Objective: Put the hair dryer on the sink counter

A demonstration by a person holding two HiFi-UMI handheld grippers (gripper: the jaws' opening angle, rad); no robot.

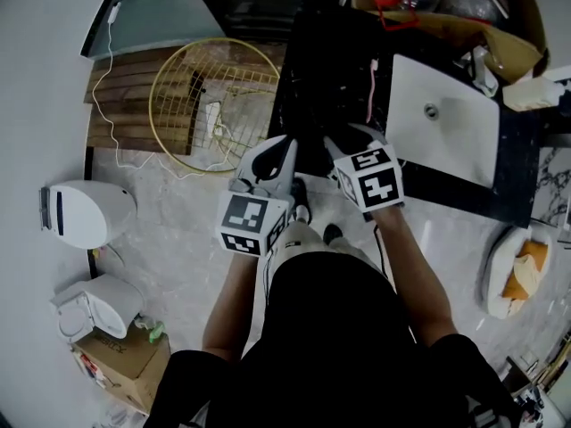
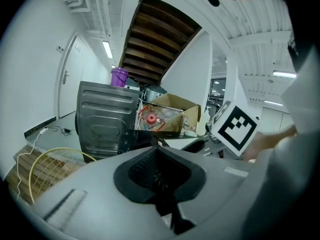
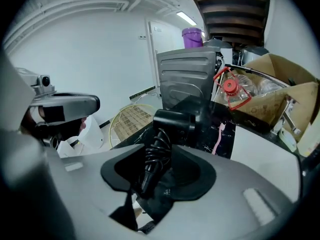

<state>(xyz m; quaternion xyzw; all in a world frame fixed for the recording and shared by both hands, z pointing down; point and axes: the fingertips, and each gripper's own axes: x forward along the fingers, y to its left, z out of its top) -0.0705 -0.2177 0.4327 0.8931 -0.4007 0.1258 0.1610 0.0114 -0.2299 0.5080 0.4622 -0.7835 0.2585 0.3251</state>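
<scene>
The black hair dryer (image 3: pixel 175 123) shows in the right gripper view with its barrel level at the near edge of the black sink counter (image 3: pixel 227 121). Its handle, wrapped in coiled cord (image 3: pixel 157 154), points down between the jaws of my right gripper (image 3: pixel 155 181). The jaws stand apart with room on both sides of the handle. In the head view the right gripper (image 1: pixel 357 154) and left gripper (image 1: pixel 272 163) sit side by side at the counter's (image 1: pixel 330 69) near edge, left of the white sink (image 1: pixel 442 114). The left gripper (image 2: pixel 160 184) looks shut, with nothing seen in it.
A pink toothbrush (image 1: pixel 370 87) lies on the counter beside the sink. A gold wire basket (image 1: pixel 214 105) and a white cable (image 1: pixel 111 78) lie on the floor to the left. A dark metal cabinet (image 3: pixel 185 79) and a cardboard box (image 3: pixel 272 99) stand behind the counter.
</scene>
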